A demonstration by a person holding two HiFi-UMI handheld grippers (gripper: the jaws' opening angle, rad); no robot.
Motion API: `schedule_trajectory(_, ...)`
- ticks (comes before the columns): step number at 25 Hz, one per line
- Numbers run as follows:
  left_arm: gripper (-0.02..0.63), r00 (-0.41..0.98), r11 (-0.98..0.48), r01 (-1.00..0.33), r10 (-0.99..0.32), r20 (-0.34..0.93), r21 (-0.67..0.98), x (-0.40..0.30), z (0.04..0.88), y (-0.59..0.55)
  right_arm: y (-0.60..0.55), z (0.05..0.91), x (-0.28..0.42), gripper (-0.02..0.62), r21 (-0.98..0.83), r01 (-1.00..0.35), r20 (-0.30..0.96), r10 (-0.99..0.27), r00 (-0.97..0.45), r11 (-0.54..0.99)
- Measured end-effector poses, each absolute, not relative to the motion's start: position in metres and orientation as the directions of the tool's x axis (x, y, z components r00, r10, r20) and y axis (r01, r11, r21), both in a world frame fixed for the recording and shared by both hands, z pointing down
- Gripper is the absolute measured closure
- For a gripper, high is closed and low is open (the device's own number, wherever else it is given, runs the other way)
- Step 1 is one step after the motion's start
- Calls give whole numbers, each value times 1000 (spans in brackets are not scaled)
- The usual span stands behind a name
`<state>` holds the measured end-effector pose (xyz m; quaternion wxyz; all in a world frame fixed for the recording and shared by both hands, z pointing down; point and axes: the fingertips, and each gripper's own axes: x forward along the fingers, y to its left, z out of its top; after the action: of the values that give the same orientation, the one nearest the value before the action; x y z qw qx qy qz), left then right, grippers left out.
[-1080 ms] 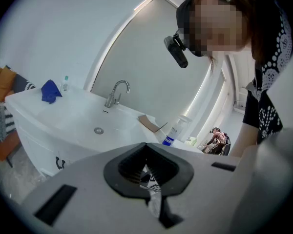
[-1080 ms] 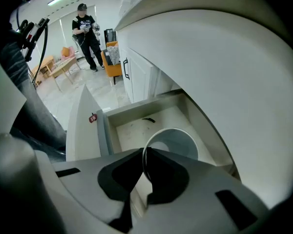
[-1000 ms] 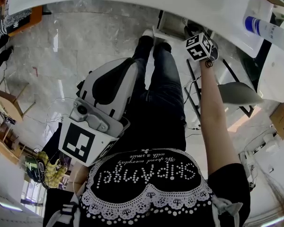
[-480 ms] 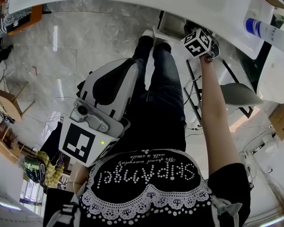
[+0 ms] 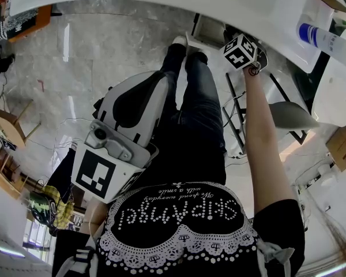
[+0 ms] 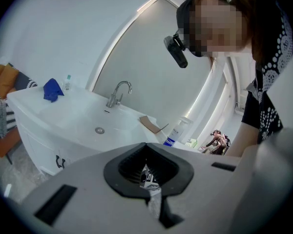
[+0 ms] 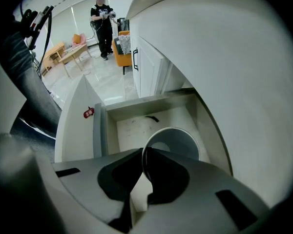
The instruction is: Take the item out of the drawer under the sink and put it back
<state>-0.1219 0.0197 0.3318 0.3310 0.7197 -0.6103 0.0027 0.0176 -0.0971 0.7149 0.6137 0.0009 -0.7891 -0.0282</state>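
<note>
Grey cup pinched by its rim over the open drawer.

The drawer lies pulled out directly below my right gripper. The cup hangs just ahead of that gripper's tips, mouth facing me, with my jaws closed narrow on its thin rim. My left gripper holds nothing, its jaws drawn together, pointing toward the white sink.
</note>
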Motion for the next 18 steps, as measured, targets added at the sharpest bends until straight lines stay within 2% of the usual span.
schedule_trajectory(13, 603, 261, -48, -880, -880, 396, 473, -121, 329, 18, -93, 709, 14, 566, 1, -3, 957, -2, -289, 1000)
schedule_trajectory(16, 603, 261, -49, -880, -882, 393, 473, -121, 328, 19, -93, 707, 14, 518, 8, 1, 959, -8, -283, 1000)
schedule_trajectory(18, 603, 260, -50, -879, -883, 390, 473, -121, 327, 19, -94, 705, 15, 517, 16, 1, 959, -15, -282, 1000)
